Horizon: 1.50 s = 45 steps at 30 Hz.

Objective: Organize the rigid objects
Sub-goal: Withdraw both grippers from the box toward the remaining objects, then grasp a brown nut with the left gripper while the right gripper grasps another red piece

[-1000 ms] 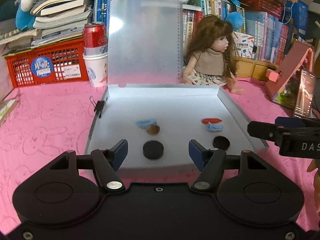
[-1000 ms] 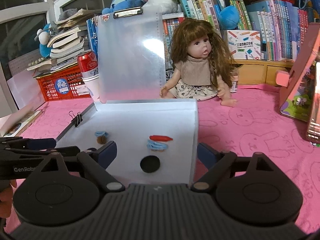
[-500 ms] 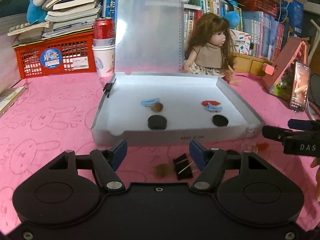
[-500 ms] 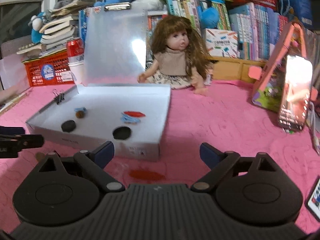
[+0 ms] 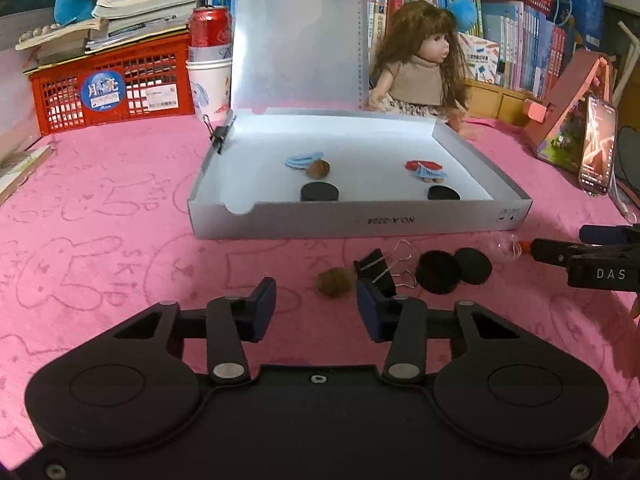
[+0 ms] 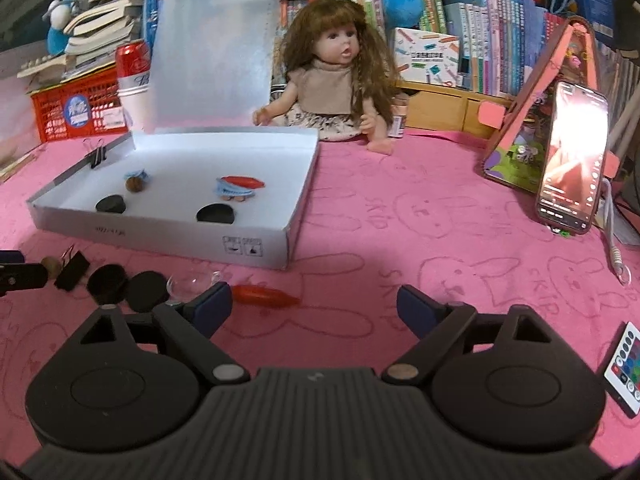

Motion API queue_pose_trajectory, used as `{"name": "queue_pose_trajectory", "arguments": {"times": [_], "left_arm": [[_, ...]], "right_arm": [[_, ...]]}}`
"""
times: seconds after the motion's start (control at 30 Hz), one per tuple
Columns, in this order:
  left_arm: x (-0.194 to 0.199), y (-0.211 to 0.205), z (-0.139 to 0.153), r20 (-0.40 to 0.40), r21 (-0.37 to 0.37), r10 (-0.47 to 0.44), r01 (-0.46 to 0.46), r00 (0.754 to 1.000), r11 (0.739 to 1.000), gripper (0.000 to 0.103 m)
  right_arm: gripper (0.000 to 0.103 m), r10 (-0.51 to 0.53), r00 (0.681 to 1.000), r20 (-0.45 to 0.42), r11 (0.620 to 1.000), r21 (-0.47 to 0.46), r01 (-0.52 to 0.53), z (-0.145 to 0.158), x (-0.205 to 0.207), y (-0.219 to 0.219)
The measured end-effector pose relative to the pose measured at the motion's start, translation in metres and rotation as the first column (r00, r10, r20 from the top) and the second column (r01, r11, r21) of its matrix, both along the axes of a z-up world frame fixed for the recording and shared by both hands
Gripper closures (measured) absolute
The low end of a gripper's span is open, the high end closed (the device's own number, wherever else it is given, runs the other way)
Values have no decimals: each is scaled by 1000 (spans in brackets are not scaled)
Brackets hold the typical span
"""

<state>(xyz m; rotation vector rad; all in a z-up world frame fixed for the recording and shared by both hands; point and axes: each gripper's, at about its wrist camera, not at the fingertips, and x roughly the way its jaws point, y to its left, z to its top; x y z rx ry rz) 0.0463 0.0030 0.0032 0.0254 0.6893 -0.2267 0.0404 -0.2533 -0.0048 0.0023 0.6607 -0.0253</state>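
Grey box: shallow tray on the pink cloth, its translucent lid standing upright at the back.
Box, left group: a blue hair tie touching a brown walnut, with a black disc just in front of them.
Box, right group: a red piece lying on a second blue tie, and another black disc near the front wall.
Box rim: a black binder clip clamped on the left wall near the back corner.
Loose on the cloth, in front of the box: a walnut, a binder clip, two black discs overlapping each other, a clear plastic piece and a red oblong piece, set in a rough row.
Left gripper: jaws have just been closing and now stand partly apart with nothing between them; the loose walnut lies just beyond the tips, the clip just beside the right finger.
Right gripper: jaws wide, having just narrowed a little, holding nothing; the red oblong piece lies just beyond its left finger.
Red crate: at the back left, books stacked on top.
Paper cup: beside the crate, a red can standing in it.
Other things: a doll seated behind the box, a phone propped at the right.
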Motion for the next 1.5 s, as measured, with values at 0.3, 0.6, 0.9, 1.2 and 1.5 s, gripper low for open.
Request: {"name": "queue_pose_trajectory", "arguments": {"times": [0.3, 0.6, 0.9, 1.2, 1.5], "left_arm": [[9, -10, -3, 16, 1, 16, -16, 1000, 1000, 64], [19, -17, -5, 39, 15, 33, -33, 999, 999, 65], [21, -19, -4, 29, 0, 26, -26, 999, 1000, 82], [18, -15, 3, 30, -6, 32, -32, 999, 999, 82], [14, -13, 13, 44, -5, 37, -37, 998, 999, 82]], "right_arm": [[19, 27, 999, -28, 1000, 14, -27, -6, 7, 13], [31, -15, 999, -35, 998, 66, 17, -8, 20, 17], [54, -21, 1000, -9, 997, 72, 21, -7, 17, 21], [54, -15, 1000, 10, 997, 72, 15, -1, 13, 22], [54, 6, 1000, 31, 998, 66, -8, 7, 10, 27]]}}
